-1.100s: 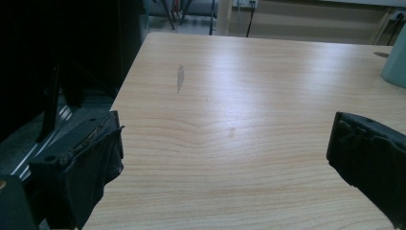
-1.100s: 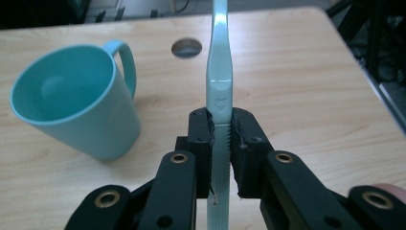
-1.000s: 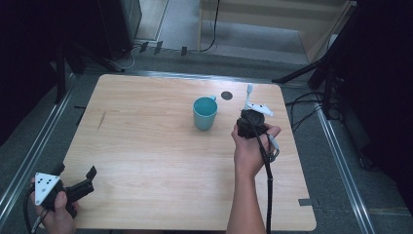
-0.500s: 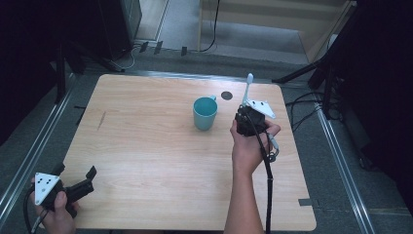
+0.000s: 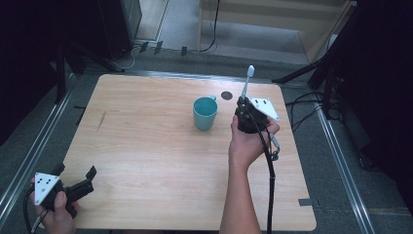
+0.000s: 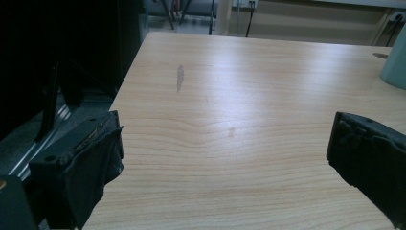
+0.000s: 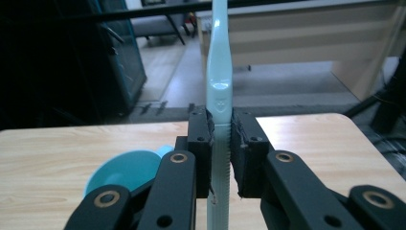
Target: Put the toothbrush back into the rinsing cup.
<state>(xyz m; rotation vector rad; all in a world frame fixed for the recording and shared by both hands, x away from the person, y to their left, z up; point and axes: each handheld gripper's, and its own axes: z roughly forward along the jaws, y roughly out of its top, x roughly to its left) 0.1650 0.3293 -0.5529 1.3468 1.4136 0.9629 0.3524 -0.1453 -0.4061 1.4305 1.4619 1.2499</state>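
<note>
Looking down from the high view, one wooden bench (image 5: 146,146) carries one teal mug (image 5: 205,112) near its far middle, with one small dark round spot (image 5: 226,95) on the wood just beyond it. Two tongs are in play. The right tongs (image 5: 245,100) are lifted to the right of the mug, held in the person's right hand (image 5: 249,141), the forearm reaching up from the bottom edge and the wrist turned so the tongs aim up and away. One white toothbrush (image 5: 248,82) stands nearly upright from them, bristle head at the top, clear of the bench. The left tongs (image 5: 75,176) sit at the near left corner in the left hand (image 5: 57,214), lying low and aimed toward the bench middle, jaws spread and empty, well apart from the mug.

From the left gripper view, the two black jaws stand wide at either side with bare wood between them; the mug's (image 6: 395,64) edge shows at the far right.

From the right gripper view, the two jaws are clamped on the toothbrush's (image 7: 219,86) ribbed handle, which runs straight up between them. The mug's (image 7: 127,172) open rim lies below and to the left, behind the linkage.
</note>
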